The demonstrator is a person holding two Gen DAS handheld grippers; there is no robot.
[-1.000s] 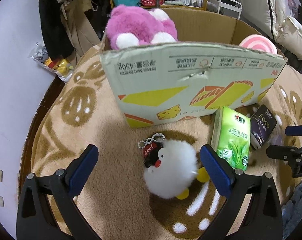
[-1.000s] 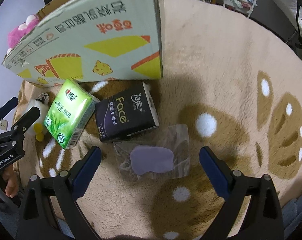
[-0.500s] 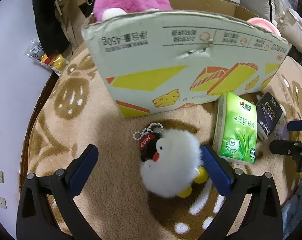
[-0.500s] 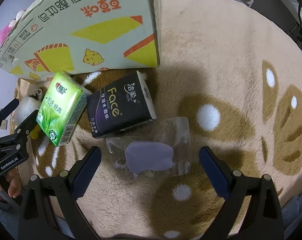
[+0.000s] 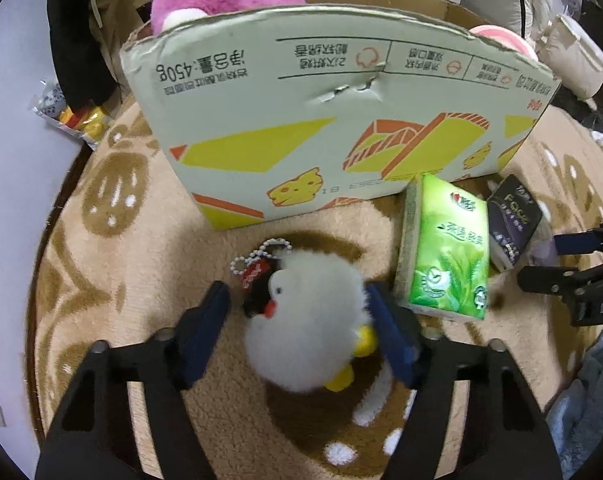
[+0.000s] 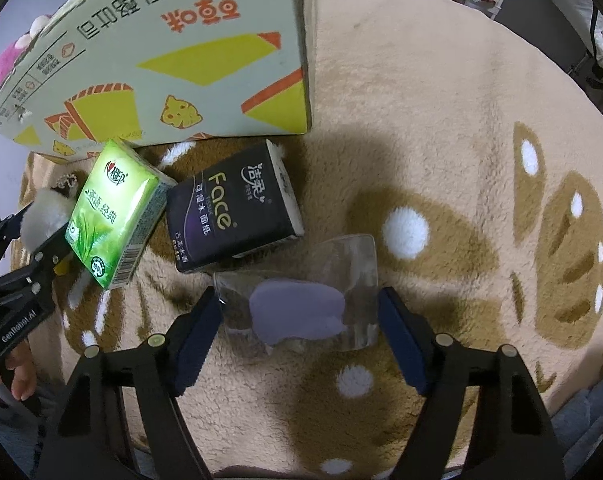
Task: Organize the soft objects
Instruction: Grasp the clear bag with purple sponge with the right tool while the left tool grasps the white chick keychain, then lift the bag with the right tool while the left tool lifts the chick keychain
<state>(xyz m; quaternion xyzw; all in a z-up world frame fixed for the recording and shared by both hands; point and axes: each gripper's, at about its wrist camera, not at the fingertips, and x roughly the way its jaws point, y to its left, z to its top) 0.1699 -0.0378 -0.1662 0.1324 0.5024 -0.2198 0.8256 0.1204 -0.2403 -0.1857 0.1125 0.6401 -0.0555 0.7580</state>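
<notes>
Left hand-held gripper (image 5: 299, 312) closing around white plush (image 5: 305, 332); tag reads "Cool".

Indoor light is moderate and falls from above, a little dim toward the far room. The box (image 5: 333, 120) casts a soft shadow on the rug (image 6: 441, 128) along its near side. Both views bend strongly, with straight box edges curving and black corners framing each picture. The white plush (image 5: 305, 320) and the pads beside it are smeared by motion blur. The clear bag (image 6: 341, 280) shows faint glare. Far clutter is soft.
</notes>
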